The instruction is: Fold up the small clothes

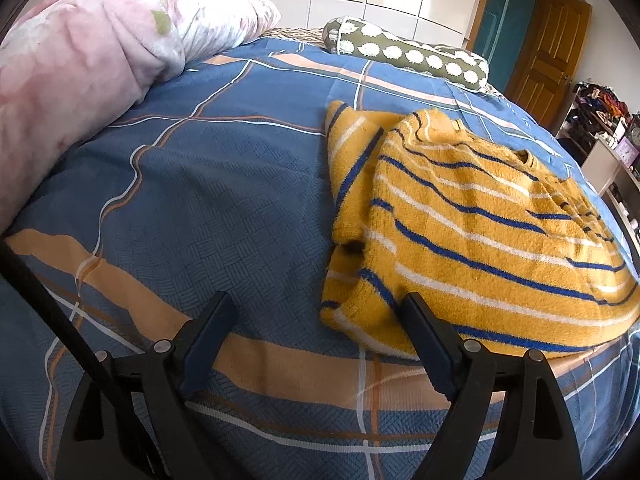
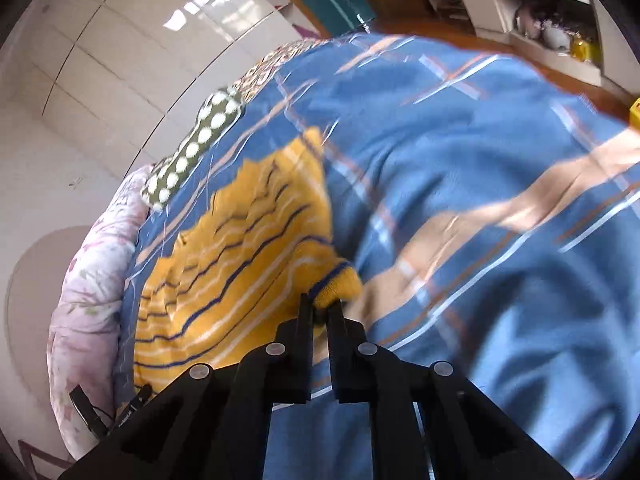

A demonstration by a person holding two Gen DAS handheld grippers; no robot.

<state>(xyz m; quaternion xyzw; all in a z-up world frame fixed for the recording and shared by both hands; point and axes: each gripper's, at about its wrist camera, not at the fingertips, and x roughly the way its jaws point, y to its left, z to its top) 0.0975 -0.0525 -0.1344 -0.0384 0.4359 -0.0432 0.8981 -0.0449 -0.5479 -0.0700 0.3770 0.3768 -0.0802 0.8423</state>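
A small yellow sweater (image 1: 472,236) with blue and white stripes lies on the blue plaid bedspread (image 1: 200,184), one sleeve folded along its left side. My left gripper (image 1: 320,304) hovers open just before the sweater's near left corner, its right finger (image 1: 424,332) at the hem, nothing pinched. In the right wrist view the same sweater (image 2: 240,264) lies to the left, and my right gripper (image 2: 322,306) is shut on its yellow ribbed cuff (image 2: 338,286). That view is tilted and blurred.
A pink floral quilt (image 1: 80,52) is heaped at the bed's left. A green bolster (image 1: 404,54) with white dots lies at the far edge. White wardrobe doors and a wooden door (image 1: 548,60) stand behind. Cluttered shelves (image 1: 600,120) sit to the right.
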